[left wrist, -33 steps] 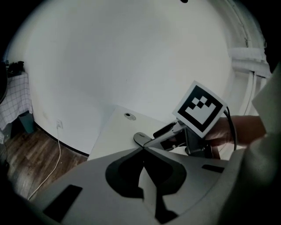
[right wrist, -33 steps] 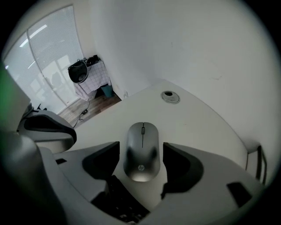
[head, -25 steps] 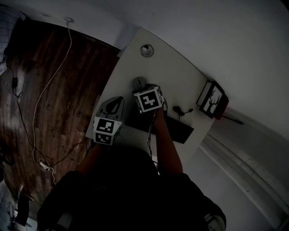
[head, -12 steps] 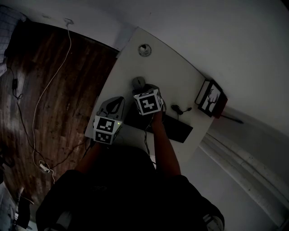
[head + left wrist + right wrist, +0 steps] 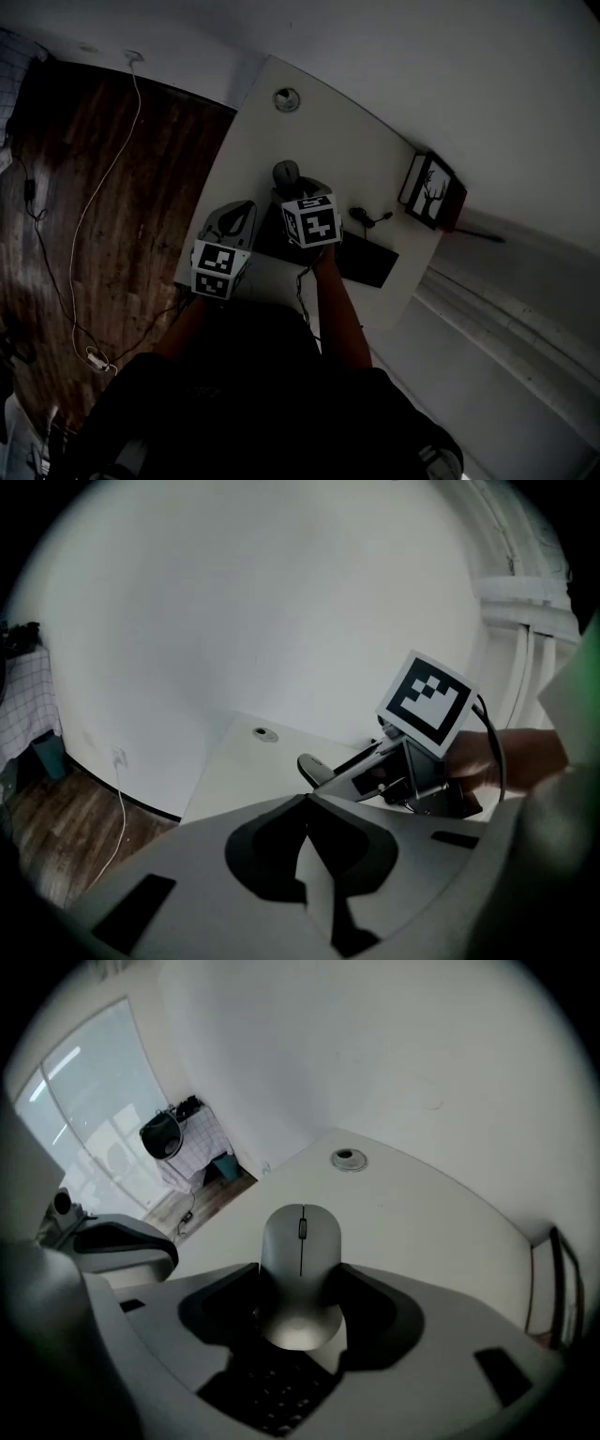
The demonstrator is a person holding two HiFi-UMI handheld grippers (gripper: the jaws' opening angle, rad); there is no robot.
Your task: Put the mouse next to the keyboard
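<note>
White tabletop (image 5: 347, 141), bare from the dark keyboard (image 5: 366, 262) out to the cable hole (image 5: 286, 98) near its far corner, wood floor (image 5: 112, 187) past the left edge. Right tool (image 5: 300, 1283) with jaws just closed in and clamped on the grey mouse (image 5: 300, 1241), just beyond the keyboard's end. Left tool (image 5: 305, 801) by the near left edge, jaws together on nothing.

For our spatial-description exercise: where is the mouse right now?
Right gripper view, centre: the mouse sits between the jaws of the right hand-held gripper, which have just been closing on it, beside the left end of the keyboard.
</note>
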